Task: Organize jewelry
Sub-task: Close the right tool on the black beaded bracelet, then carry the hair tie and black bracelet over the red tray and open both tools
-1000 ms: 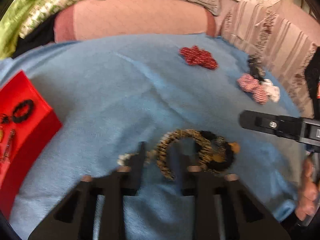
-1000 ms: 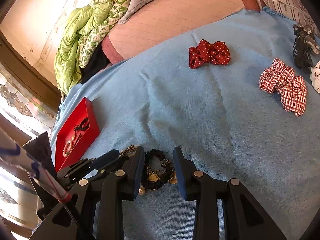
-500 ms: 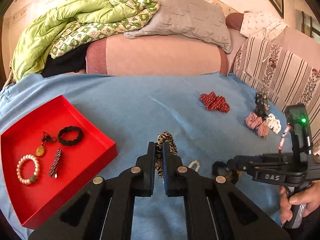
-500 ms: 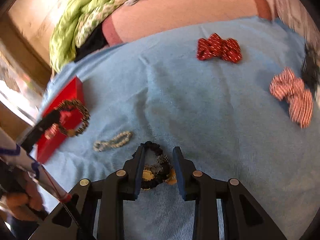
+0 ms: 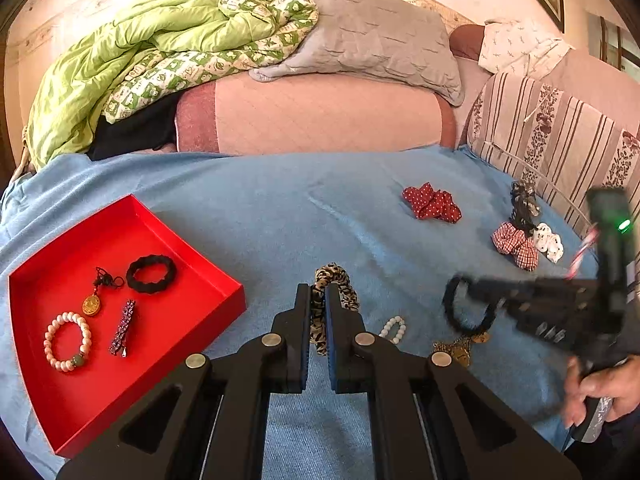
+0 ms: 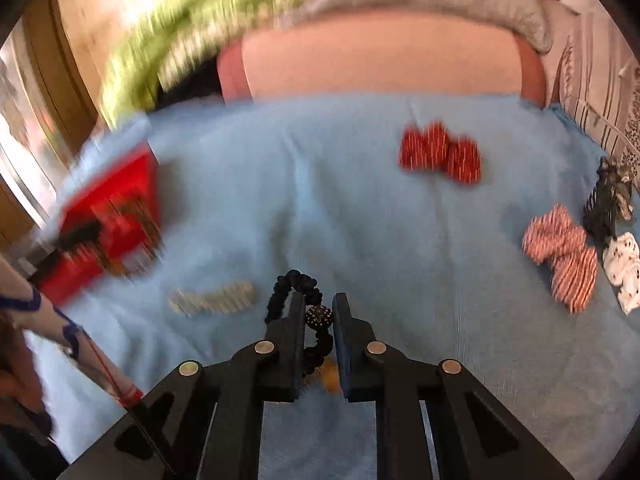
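My left gripper [image 5: 318,300] is shut on a leopard-print scrunchie [image 5: 340,280] and holds it above the blue blanket, right of the red tray [image 5: 224,276]. The tray holds a black hair tie [image 5: 151,274], a gold pendant [image 5: 91,305], a pearl bracelet [image 5: 67,342] and a sparkly clip [image 5: 122,327]. My right gripper [image 6: 318,308] is shut on a black beaded bracelet [image 6: 294,284] and lifts it; it also shows in the left wrist view [image 5: 466,308]. A small pearl bracelet [image 5: 393,327] and a gold trinket [image 5: 458,350] lie on the blanket.
A red dotted scrunchie [image 5: 432,203], a checked scrunchie [image 5: 514,243], a white one [image 5: 550,242] and a dark clip [image 5: 523,204] lie at the right. Pillows and a green quilt [image 5: 132,64] are piled at the back. The right wrist view is motion-blurred.
My left gripper closed on the leopard scrunchie and lifted it toward the tray. My right gripper closed on the black bracelet and raised it off the blanket.
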`<act>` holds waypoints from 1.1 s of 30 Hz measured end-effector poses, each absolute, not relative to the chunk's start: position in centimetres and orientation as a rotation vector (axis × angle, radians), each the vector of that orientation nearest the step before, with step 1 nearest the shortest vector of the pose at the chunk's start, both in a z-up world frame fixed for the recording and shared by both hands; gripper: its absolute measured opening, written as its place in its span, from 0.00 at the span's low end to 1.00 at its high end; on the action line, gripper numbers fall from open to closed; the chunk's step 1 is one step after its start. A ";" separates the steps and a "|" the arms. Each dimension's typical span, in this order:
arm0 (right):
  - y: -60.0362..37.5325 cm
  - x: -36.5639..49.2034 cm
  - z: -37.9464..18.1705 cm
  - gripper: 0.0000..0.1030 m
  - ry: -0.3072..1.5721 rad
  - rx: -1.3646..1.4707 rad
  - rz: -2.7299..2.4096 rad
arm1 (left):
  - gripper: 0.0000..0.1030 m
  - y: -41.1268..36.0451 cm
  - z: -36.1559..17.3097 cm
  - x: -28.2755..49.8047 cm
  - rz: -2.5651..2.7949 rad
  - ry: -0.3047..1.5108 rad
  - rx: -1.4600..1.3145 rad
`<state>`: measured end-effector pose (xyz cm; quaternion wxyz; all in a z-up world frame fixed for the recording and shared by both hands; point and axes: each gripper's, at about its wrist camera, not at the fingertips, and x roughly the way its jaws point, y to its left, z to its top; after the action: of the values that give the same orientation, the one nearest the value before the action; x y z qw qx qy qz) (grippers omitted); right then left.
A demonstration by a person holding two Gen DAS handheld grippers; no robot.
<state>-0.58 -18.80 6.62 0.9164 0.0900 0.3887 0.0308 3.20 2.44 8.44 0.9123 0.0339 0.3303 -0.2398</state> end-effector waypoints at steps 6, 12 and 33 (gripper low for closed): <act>-19.0 -1.0 7.3 0.14 0.757 0.210 0.078 | 0.06 2.3 8.6 3.0 -0.499 0.679 0.076; -18.2 -0.8 7.3 0.14 0.757 0.214 0.087 | 0.06 2.0 8.5 3.1 -0.496 0.681 0.085; -17.6 -0.7 7.1 0.14 0.777 0.211 0.096 | 0.06 3.2 8.5 3.0 -0.482 0.670 0.086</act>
<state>-0.71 -17.55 7.05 0.9190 0.1027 0.3778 0.0465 2.97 3.16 8.47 0.9152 0.0416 0.3255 -0.2341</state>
